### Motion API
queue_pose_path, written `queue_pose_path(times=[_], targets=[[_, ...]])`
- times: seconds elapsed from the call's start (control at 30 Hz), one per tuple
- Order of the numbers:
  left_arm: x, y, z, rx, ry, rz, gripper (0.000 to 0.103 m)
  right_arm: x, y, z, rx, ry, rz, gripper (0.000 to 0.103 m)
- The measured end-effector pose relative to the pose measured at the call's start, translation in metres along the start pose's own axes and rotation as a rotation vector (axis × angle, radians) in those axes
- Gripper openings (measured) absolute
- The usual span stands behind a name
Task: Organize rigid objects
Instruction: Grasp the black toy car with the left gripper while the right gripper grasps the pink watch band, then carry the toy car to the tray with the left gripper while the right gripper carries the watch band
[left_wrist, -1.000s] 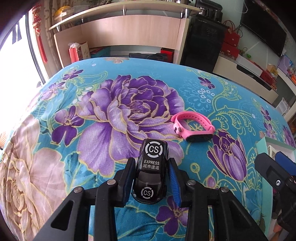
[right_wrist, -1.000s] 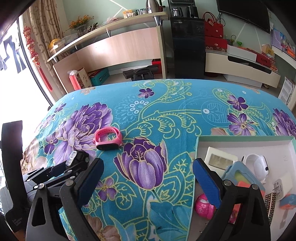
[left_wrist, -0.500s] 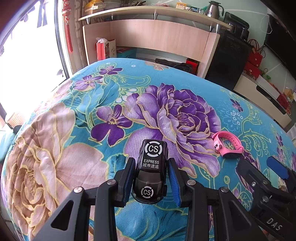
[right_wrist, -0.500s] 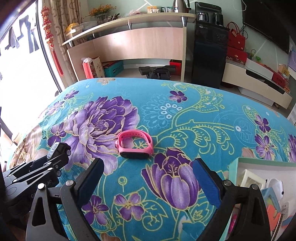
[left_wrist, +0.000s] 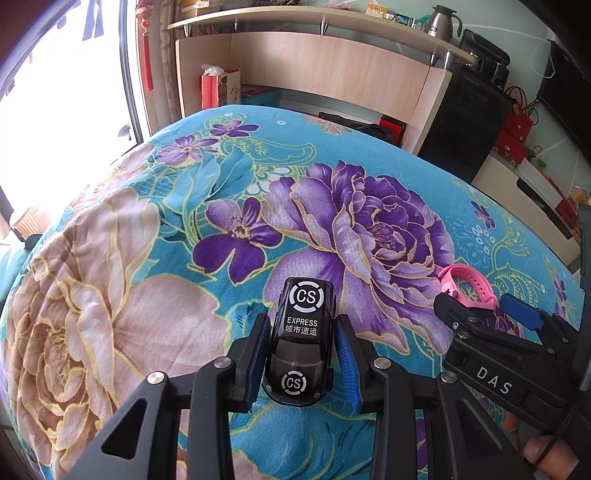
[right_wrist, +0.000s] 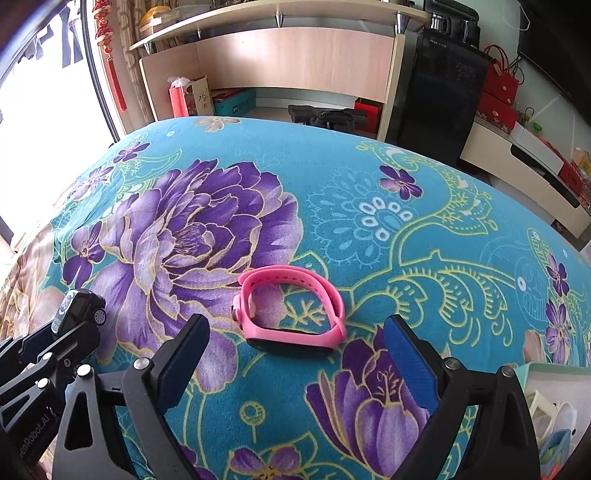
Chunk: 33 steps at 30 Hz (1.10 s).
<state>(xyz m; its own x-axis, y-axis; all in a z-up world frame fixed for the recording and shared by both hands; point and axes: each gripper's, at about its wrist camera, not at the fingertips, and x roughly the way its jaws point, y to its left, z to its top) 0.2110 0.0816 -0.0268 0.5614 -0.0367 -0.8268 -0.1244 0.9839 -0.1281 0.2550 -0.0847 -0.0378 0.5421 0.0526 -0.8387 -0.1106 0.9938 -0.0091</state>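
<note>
The left gripper (left_wrist: 300, 363) pinches the black toy car (left_wrist: 301, 343) for carrying, while the right gripper's (right_wrist: 295, 363) spread fingers, now closing, frame the pink wristband (right_wrist: 291, 314) for pickup.

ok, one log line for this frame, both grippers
left gripper: shut on toy car | right gripper: jaws closing, empty, lined up before pink wristband | wristband on floral cloth

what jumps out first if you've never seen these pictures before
The loud teal blanket with huge purple flowers fills both views. On it lies a pink watch band, just ahead of the right tongs, whose jaws are closing with nothing between them yet. The left tongs clamp a small black toy car marked EXPRESS.
</note>
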Motion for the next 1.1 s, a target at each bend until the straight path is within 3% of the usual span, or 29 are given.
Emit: queue_pose_path(times=[0.2, 0.27, 0.4, 0.47, 0.77, 1.1], targets=[[-0.001, 0.0, 0.0, -0.003, -0.001, -0.002, 0.038, 0.01, 0.0, 0.003, 0.008, 0.027, 0.002, 0.089], [-0.001, -0.001, 0.0, -0.001, -0.001, -0.002, 0.038, 0.009, -0.001, 0.004, 0.009, 0.023, -0.003, 0.079], [-0.001, -0.001, 0.0, -0.002, 0.0, 0.002, 0.038, 0.007, -0.003, 0.007, 0.017, 0.027, 0.003, 0.075], [0.0, -0.001, 0.0, -0.002, 0.001, 0.005, 0.038, 0.006, -0.002, 0.007, 0.011, 0.025, 0.01, 0.064], [-0.005, -0.005, 0.001, 0.02, -0.017, 0.013, 0.038, -0.012, -0.006, -0.002, 0.028, 0.013, 0.012, 0.064], [-0.033, -0.024, 0.006, 0.079, -0.088, -0.025, 0.038, -0.069, -0.02, -0.029, 0.058, -0.058, 0.006, 0.064]])
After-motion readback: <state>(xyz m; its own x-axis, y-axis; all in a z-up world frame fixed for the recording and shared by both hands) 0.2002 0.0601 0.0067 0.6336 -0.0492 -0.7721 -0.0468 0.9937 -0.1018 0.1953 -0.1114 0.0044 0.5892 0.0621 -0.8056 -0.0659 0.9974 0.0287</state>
